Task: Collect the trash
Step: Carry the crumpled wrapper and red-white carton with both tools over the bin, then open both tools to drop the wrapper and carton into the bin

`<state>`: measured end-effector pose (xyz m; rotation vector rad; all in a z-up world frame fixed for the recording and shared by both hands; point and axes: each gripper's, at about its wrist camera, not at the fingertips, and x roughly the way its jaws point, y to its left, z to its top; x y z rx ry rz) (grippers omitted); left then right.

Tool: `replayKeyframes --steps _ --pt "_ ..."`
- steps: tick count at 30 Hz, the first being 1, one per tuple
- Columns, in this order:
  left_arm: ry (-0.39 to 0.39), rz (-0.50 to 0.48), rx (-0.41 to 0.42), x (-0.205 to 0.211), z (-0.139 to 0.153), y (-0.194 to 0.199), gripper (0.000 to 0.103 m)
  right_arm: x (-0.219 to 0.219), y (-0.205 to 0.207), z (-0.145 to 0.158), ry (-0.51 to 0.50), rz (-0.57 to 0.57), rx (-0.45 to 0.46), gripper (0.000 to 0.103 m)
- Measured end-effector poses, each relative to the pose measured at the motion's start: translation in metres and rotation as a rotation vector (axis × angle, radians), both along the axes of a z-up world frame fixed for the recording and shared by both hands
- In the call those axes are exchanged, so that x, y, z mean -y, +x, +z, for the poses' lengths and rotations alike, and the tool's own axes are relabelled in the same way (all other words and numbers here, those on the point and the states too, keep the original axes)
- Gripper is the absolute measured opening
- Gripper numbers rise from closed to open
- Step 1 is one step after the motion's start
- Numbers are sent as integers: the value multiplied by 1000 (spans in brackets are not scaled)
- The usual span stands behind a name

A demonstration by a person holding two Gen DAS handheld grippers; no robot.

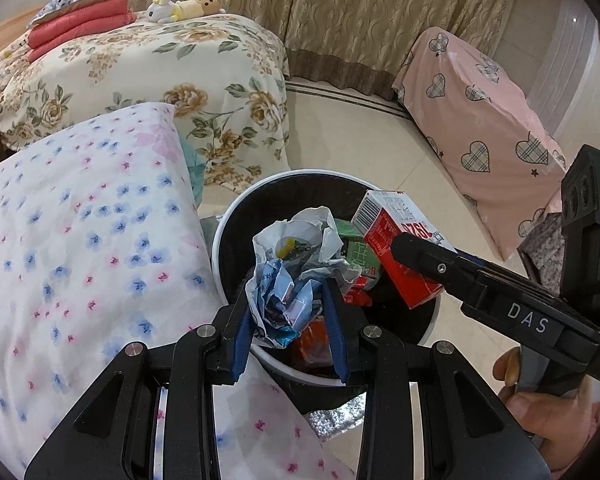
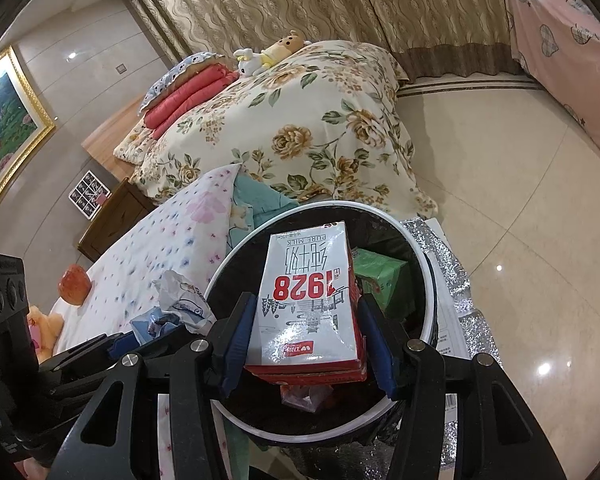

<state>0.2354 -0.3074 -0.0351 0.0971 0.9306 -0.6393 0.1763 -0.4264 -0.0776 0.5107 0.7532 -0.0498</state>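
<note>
Left wrist view, from left to right: a flower-print sheet (image 1: 80,240) fills the near left, with a floral quilt (image 1: 148,76) behind it carrying folded red blankets (image 1: 76,28) and a plush toy (image 1: 180,8). At the centre the left gripper (image 1: 290,324) pinches a crumpled wrapper (image 1: 292,264) between its blue pads (image 1: 241,344), holding it above the mouth of a white-rimmed trash bin (image 1: 228,224) lined in black. Red and green packaging lies inside the bin. To the right, the right gripper (image 1: 412,252) reaches in from the side, gripping a milk carton (image 1: 396,240) over the bin's right edge; a hand (image 1: 548,408) holds its handle at the lower right. A pink heart-print cover (image 1: 480,120) drapes furniture beyond. Right wrist view, left to right: a framed painting (image 2: 8,128) hangs on the far-left wall, an apple (image 2: 75,284) rests on the sheet, the wrapper shows just left of the bin, and the carton sits clamped between both pads directly above the bin, a green box (image 2: 384,276) below it.
</note>
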Motion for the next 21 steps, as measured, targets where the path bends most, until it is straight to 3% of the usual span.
replayKeyframes --steps 11,14,16,21 --pt "3 -3 -12 3 -2 1 34 4 4 -5 19 -8 -14 53" --pt "2 1 -9 2 -1 1 42 6 4 -5 33 -13 -13 56" --pt "-1 7 -5 0 0 0 55 7 4 -4 44 -17 -8 56" --pt "-16 13 11 -13 6 -5 57 7 -1 2 49 -27 5 59"
